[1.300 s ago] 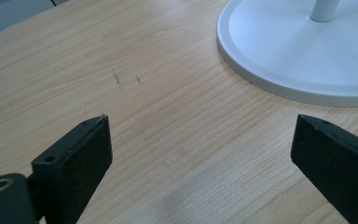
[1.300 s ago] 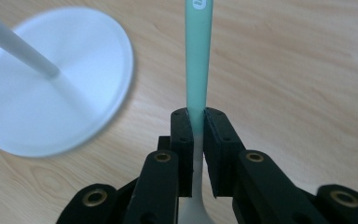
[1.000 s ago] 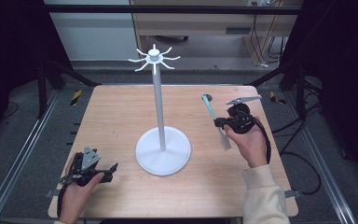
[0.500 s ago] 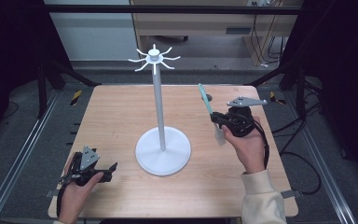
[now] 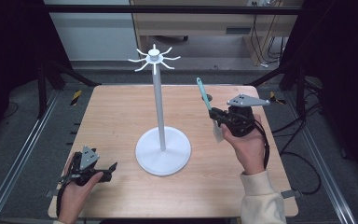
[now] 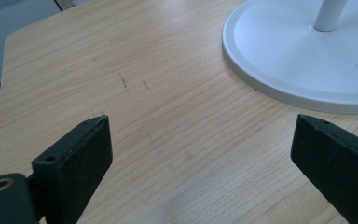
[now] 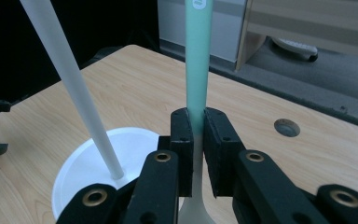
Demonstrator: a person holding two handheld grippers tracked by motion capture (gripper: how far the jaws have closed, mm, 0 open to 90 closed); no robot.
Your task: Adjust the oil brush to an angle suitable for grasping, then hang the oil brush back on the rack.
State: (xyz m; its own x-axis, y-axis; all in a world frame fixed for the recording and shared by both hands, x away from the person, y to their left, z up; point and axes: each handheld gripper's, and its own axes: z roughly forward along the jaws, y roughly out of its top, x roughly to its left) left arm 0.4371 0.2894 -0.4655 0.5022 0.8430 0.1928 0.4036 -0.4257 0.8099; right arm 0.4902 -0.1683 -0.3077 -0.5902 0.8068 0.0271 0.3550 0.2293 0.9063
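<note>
Here, right of frame centre in the high view, the right gripper [image 5: 217, 119] has its jaws clenched on a green-handled utensil [image 5: 204, 95], handle tilted up above the desk [image 5: 116, 112]. White stand [image 5: 162, 150] at centre. Left gripper [image 5: 108, 171] at lower left, low over the desk, jaws spread wide, nothing between them

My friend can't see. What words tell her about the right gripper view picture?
The right gripper is shut on a green-handled utensil that points up. Behind stands a white stand on the wooden table.
</note>
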